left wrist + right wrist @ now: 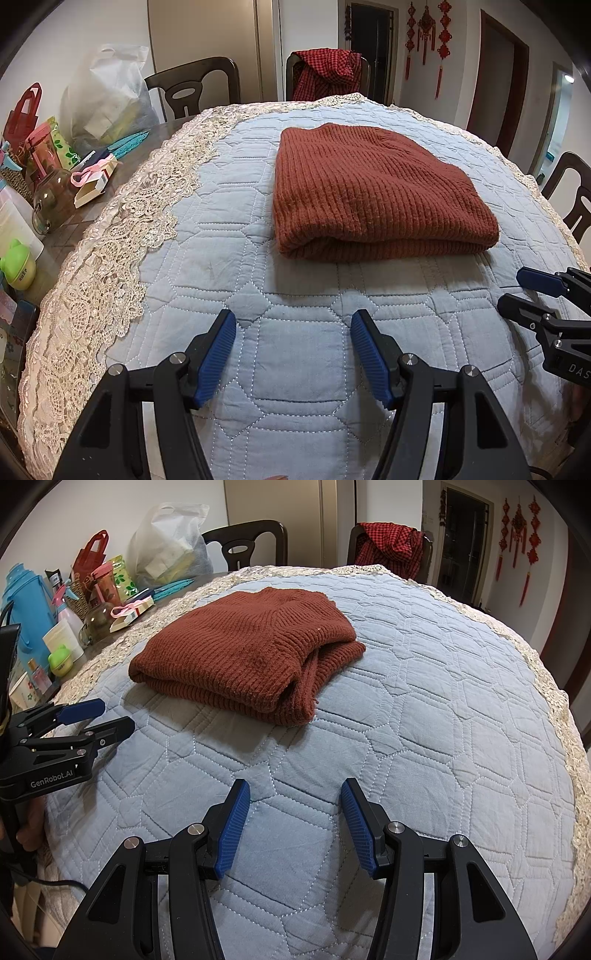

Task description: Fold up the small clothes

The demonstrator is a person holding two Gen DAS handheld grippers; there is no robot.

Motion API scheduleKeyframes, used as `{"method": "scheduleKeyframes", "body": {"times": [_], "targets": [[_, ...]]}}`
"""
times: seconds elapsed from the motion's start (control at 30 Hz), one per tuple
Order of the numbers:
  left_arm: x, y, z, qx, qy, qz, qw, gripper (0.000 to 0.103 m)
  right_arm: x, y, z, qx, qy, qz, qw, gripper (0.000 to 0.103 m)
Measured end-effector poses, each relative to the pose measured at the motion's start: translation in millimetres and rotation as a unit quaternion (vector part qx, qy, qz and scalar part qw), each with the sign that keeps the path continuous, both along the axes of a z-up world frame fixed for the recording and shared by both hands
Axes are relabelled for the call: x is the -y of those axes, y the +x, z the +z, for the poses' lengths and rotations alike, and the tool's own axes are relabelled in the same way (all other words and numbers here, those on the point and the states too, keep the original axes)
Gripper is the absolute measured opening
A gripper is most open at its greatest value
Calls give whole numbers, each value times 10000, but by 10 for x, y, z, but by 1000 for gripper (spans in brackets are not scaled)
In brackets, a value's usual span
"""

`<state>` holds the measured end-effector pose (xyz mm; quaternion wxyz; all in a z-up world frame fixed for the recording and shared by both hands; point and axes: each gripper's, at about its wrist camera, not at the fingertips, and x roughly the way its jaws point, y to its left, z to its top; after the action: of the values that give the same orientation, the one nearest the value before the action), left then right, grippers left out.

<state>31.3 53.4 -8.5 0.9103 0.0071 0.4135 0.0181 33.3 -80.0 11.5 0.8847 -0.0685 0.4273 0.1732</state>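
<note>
Left wrist view: the left gripper (293,325) hangs released, jaws spread and empty, over the quilted blue cover (303,354). The rust knit sweater (373,195) lies at 12 o'clock, well apart, folded into a compact stack, so the fold appears complete. The right gripper (517,291) enters at 3 o'clock, slightly parted and empty. Bottles, bags and a glass jar (51,201) crowd the bare tabletop at 9 o'clock. Right wrist view: the right gripper (295,794) is released, holding nothing. The sweater (243,653) sits at 11 o'clock, loose layers facing this side. No obstacle lies between them.
</note>
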Motion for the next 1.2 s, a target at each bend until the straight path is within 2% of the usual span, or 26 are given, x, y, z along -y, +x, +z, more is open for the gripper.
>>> {"method": "scheduleKeyframes", "body": {"times": [1.2], "targets": [[-28,-9,-12,-12,11,30,10000,68,1,3,-2,-4,11,3,10000,52]]}}
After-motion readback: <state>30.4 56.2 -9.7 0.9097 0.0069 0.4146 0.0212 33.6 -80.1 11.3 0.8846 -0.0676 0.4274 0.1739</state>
